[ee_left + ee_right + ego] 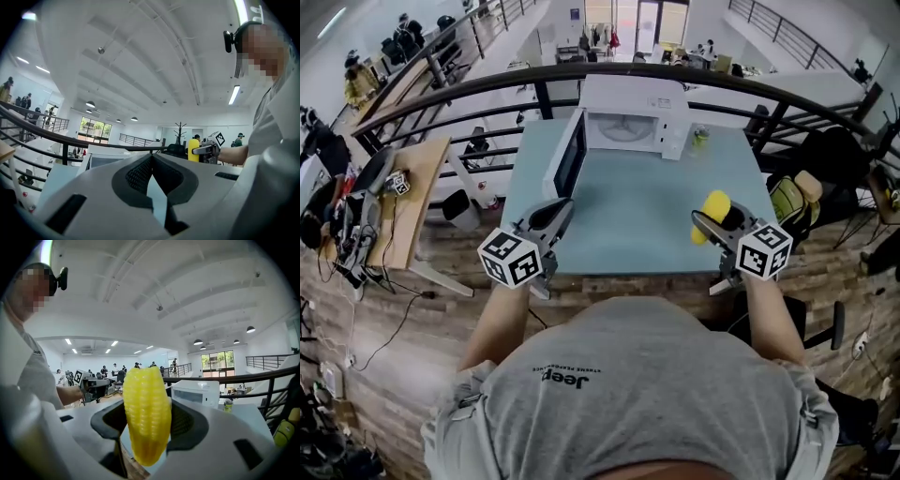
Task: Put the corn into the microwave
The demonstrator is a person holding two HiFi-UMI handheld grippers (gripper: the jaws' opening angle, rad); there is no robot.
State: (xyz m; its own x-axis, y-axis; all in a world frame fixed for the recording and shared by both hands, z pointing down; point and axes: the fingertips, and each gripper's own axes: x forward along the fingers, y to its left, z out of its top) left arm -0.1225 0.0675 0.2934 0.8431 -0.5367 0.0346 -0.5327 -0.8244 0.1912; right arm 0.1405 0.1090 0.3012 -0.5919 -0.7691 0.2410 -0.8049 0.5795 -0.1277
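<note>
A yellow corn cob point(715, 208) stands upright between the jaws of my right gripper point(712, 223), which is shut on it over the near right part of the light blue table point(637, 206). In the right gripper view the corn point(146, 413) fills the gap of that gripper point(147, 406). The white microwave point(633, 117) stands at the table's far edge with its door point(567, 155) swung open to the left. My left gripper point(558, 214) is over the table's near left, its jaw tips point(151, 159) touching with nothing held. The microwave point(194, 392) lies ahead and to the right of the corn.
A small bottle point(700, 136) stands just right of the microwave. A dark railing point(750, 89) curves behind the table. A wooden desk point(403, 202) with cables is at the left, and a chair with a bag point(792, 197) is at the right.
</note>
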